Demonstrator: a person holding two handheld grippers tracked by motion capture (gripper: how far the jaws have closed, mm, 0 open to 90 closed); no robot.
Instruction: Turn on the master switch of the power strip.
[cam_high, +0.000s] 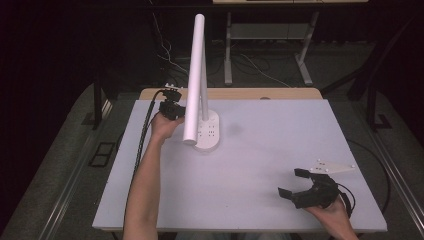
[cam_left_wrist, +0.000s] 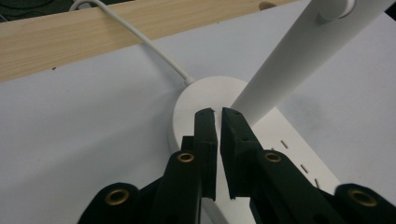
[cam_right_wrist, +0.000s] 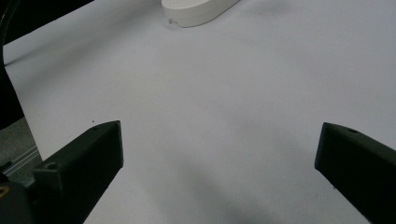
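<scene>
Toward the upper middle of the high view, a white desk lamp (cam_high: 197, 80) stands on the white bench (cam_high: 250, 165), its oval base (cam_high: 209, 131) flat and its long head tilted up. Just left of it, the left gripper (cam_high: 173, 110) hovers over the base's round end, jaws narrowed to a thin slit with nothing between them. At lower right, the right gripper (cam_high: 292, 182) rests near the bench edge, jaws spread wide and empty.
</scene>
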